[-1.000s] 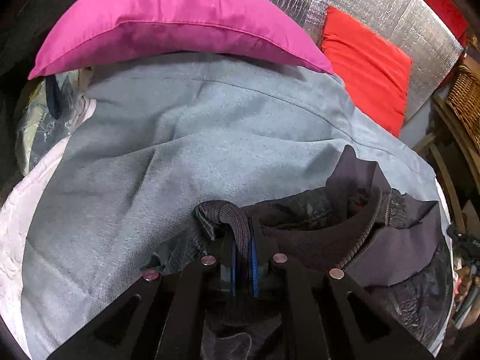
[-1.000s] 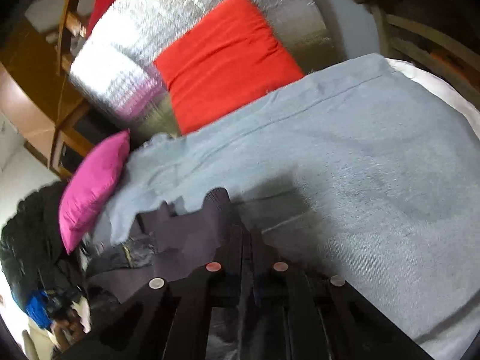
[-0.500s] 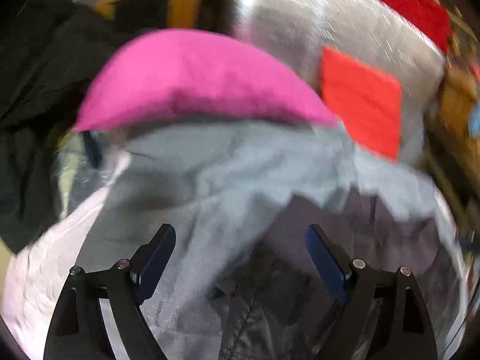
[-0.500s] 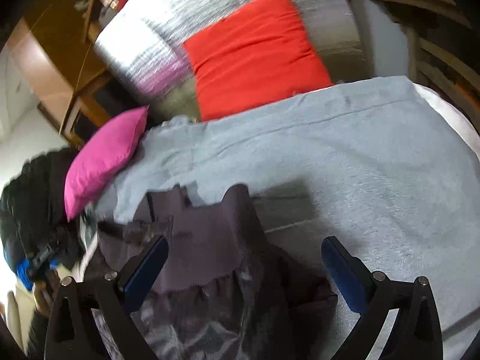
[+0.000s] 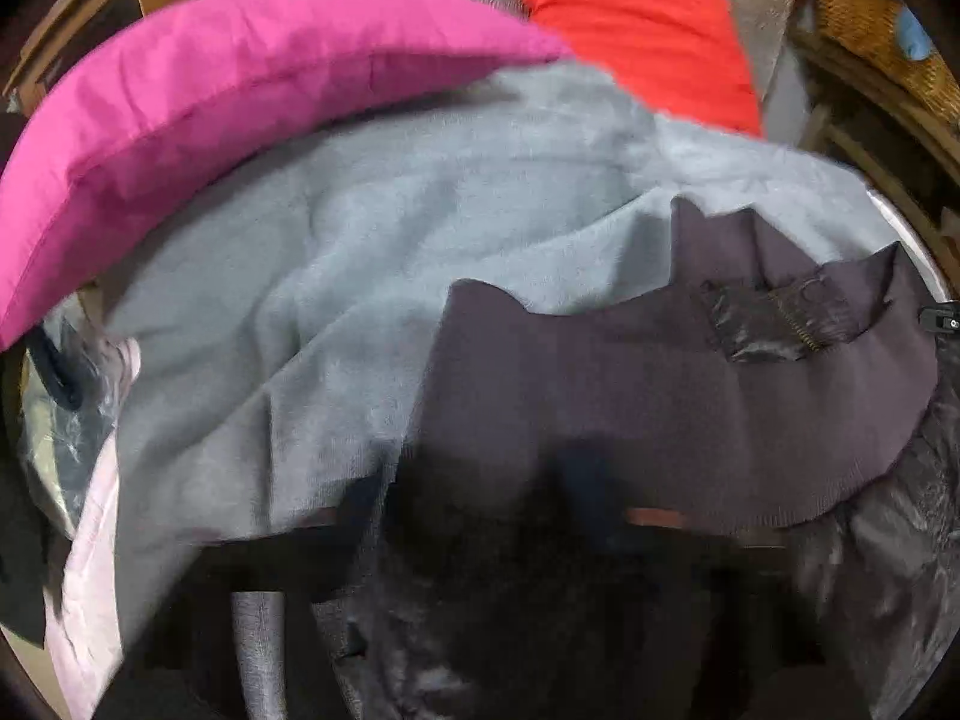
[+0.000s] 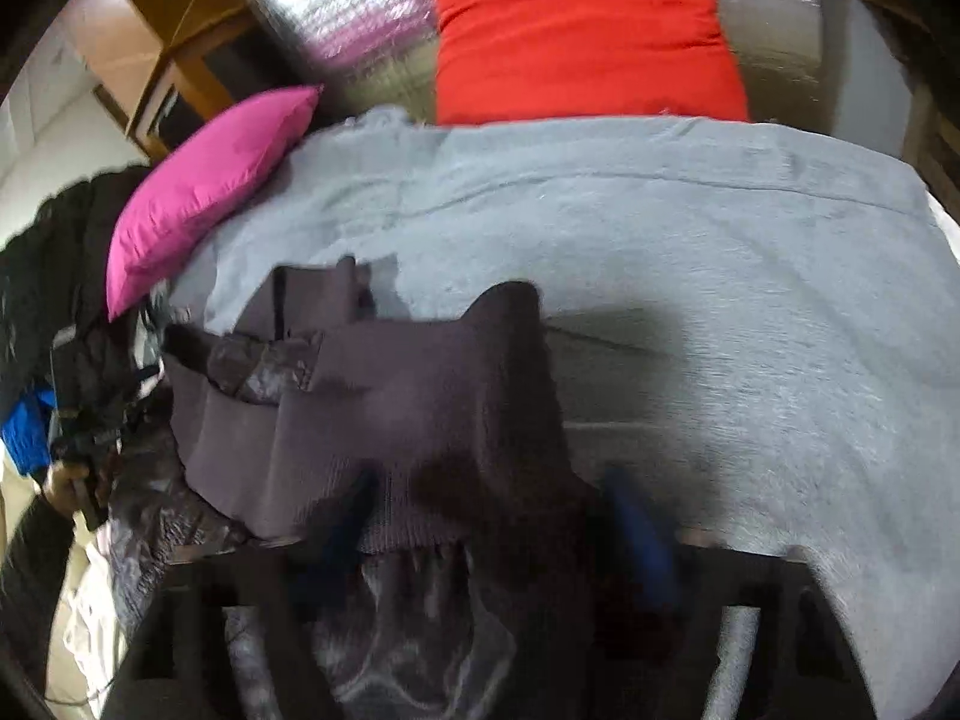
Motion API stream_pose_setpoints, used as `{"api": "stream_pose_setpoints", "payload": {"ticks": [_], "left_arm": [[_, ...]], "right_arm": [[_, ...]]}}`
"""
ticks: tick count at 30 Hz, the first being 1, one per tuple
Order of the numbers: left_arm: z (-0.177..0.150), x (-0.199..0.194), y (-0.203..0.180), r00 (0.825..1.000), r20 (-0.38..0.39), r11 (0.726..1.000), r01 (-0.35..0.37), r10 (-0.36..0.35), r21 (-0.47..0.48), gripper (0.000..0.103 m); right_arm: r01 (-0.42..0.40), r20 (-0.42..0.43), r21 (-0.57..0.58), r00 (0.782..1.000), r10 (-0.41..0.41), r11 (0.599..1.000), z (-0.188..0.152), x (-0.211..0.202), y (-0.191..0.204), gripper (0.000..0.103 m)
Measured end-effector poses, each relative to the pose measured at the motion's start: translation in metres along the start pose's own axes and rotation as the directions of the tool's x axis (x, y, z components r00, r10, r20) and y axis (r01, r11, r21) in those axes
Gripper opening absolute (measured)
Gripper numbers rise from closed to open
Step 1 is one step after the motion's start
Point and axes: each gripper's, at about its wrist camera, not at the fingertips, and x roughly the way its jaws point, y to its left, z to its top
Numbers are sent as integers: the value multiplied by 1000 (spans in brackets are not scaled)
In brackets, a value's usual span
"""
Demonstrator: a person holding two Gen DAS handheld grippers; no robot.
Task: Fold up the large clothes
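Note:
A dark purple-grey jacket [image 5: 660, 396] with a ribbed knit band and a shiny quilted body [image 5: 888, 570] lies crumpled on a grey blanket [image 5: 360, 252]. My left gripper [image 5: 480, 492] is a dark blur low over the band; its jaws are closing with the ribbed cloth between them. In the right wrist view the same jacket [image 6: 390, 408] lies at lower left. My right gripper [image 6: 495, 528] is closing too, its blue pads [image 6: 642, 540] still apart on either side of the band's edge.
A pink pillow [image 5: 210, 90] and a red cushion [image 5: 636, 30] lean at the blanket's far edge against a silver quilted backing [image 6: 342, 6]. Wicker furniture [image 5: 870, 18] stands at the right. A person's hand [image 6: 66, 480] holds the other gripper at far left.
A second ago both grippers were shut on the jacket's ribbed edge. They let go and spread wide, and now both have narrowed again, lower over the band.

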Motion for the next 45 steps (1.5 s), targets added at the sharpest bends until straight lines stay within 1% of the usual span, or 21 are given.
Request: {"api": "stream_pose_setpoints", "payload": {"ticks": [3, 8, 12, 14, 16, 20, 22, 24, 26, 27, 28, 29, 30, 33, 36, 40, 41, 42, 43, 44, 45], "left_arm": [[-6, -12, -3, 1000, 28, 1000, -11, 11, 7, 17], [-28, -94, 7, 973, 224, 999, 46, -46, 4, 16], [-40, -145, 22, 938, 333, 993, 112, -97, -27, 16], [-28, -139, 40, 941, 308, 981, 175, -141, -85, 16], [-9, -97, 58, 959, 216, 962, 219, -182, -164, 16], [1, 7, 47, 995, -2, 974, 95, -98, -205, 16], [-4, 28, 40, 998, -22, 978, 49, -54, -201, 16], [-4, 32, 48, 996, -8, 965, 88, -93, -248, 17], [-4, 29, 53, 993, -3, 957, 116, -121, -266, 20], [-4, 25, 54, 993, 15, 957, 118, -118, -264, 26], [-7, 18, 52, 993, 30, 958, 117, -113, -261, 29], [-8, 11, 53, 994, 50, 959, 106, -96, -264, 42], [-9, 5, 53, 995, 68, 958, 94, -78, -271, 50], [-10, -14, 48, 993, 114, 967, 54, -26, -249, 51], [-4, -11, 35, 994, 98, 983, 64, -47, -171, 64], [1, 0, 16, 998, 65, 998, 0, 4, -55, 65], [-1, 0, 14, 998, 68, 999, -7, 10, -45, 63], [0, 3, 11, 997, 69, 999, -21, 23, -32, 26], [1, 5, 10, 998, 42, 999, -37, 38, -24, 12], [1, 6, 13, 999, 30, 999, -36, 37, -34, 13], [2, 6, 14, 999, 29, 998, -35, 36, -44, 12]], "right_arm": [[36, -22, -44, 999, -37, 998, -1, 2, 12, 23], [47, 140, -133, 990, -29, 990, -11, -70, 39, 19], [-1, 293, -149, 955, 45, 989, -31, -145, 46, 18], [-80, 311, -112, 944, 111, 991, -32, -159, 31, 18], [-147, 248, -25, 957, 149, 989, -15, -136, 0, 18], [-150, 61, 164, 988, 142, 975, 10, -48, -52, 18], [-81, -6, 191, 996, 84, 978, 8, -7, -59, 18], [-83, 6, 226, 996, 84, 971, 4, 7, -67, 18], [-82, 24, 263, 997, 79, 961, 0, 9, -77, 25], [-75, 33, 261, 997, 69, 962, -2, 7, -78, 43], [-68, 43, 262, 997, 59, 963, -5, 4, -78, 71], [-58, 56, 267, 997, 44, 962, -7, -2, -78, 78], [-47, 92, 276, 995, 22, 960, -8, -11, -77, 80], [-52, 165, 282, 986, 5, 958, -8, -32, -74, 80], [-12, 126, 186, 992, -12, 982, -1, -34, -52, 80], [66, 86, 70, 994, -72, 995, 9, -17, -28, 80], [82, 82, 48, 993, -86, 995, 11, -13, -23, 80], [93, 69, 13, 993, -93, 996, 14, -8, -16, 80], [113, 54, -34, 992, -111, 993, 17, -3, -8, 77], [126, 45, -68, 991, -123, 990, 17, 2, -3, 64], [143, 11, -115, 990, -142, 983, 18, 8, 4, 13]]}}
